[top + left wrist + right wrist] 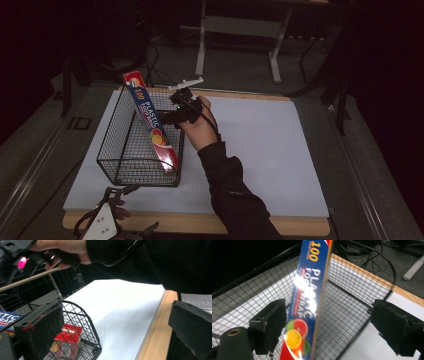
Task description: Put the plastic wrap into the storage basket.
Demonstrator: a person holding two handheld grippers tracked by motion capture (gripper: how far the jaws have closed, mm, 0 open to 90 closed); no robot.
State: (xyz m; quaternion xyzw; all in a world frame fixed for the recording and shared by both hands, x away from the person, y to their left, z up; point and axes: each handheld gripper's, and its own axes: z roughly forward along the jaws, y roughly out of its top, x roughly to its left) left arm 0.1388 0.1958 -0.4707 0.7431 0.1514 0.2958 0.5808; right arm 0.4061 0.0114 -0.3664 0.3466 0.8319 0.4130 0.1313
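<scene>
Tongs on the left [131,189] wait low at the near edge of the surface [260,150], just short of the wire basket's [111,145] front corner, their black jaws spread wide with nothing between them. From that tool's own camera the basket's rounded corner sits just past one jaw, and a small red carton [68,340] rests on the basket floor inside it. My guess is the left hand stays parked there to be out of the way, or ready to steady the basket if it slides.

Moving right, the long box of plastic wrap [150,122] stands on end in the basket, foot down in the near right corner and top tilted up and away over the far rim. It leans like that because it looks too long to lie flat along that side, so the wire wall props it.

Right of the box, the right tongs [167,117] hover at the basket's right rim, about level with the box's middle. In the right gripper view the jaws are spread, one pad [270,325] close beside the box's printed face [308,302], the other well clear over the basket wall. Whether the near pad touches the box I cannot tell; nothing is pinched. That open, straddling pose suits either a fresh release or a coming squeeze.
</scene>
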